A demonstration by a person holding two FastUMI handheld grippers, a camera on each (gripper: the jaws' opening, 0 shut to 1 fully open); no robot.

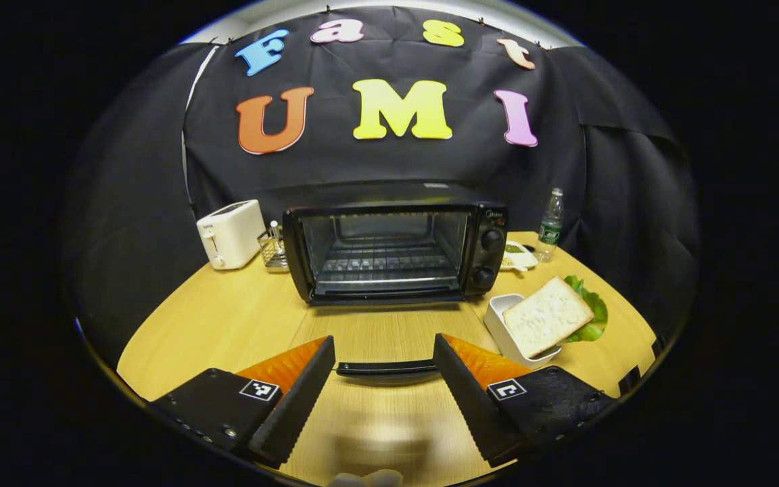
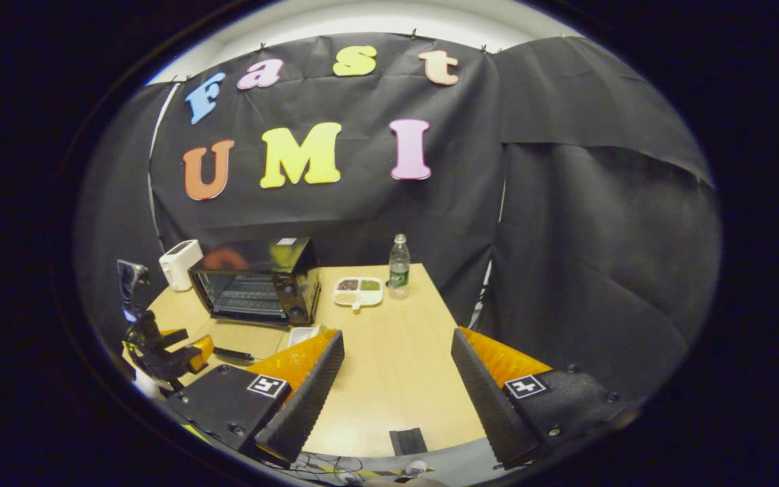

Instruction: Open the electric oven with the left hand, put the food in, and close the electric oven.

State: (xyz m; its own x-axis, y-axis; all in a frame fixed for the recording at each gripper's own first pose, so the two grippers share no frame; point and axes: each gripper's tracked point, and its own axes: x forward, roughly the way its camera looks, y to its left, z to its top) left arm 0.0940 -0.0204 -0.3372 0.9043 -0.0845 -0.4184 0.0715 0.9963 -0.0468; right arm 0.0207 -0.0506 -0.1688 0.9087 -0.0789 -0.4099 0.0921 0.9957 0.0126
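Hovering spread wide, the left gripper (image 1: 384, 368) has the door handle (image 1: 385, 368) lying crosswise between its fingers with the electric oven (image 1: 395, 251) gaping open straight ahead. The bread slice (image 1: 547, 316) sits in a white dish (image 1: 498, 323) just right of the oven mouth. The right gripper (image 2: 396, 389) is also spread and empty, hanging well back over bare table (image 2: 396, 365), so I'd judge it has far to travel forward and leftward.

oven (image 1: 389, 253) mouth open, door (image 1: 386, 368) perhaps lowered
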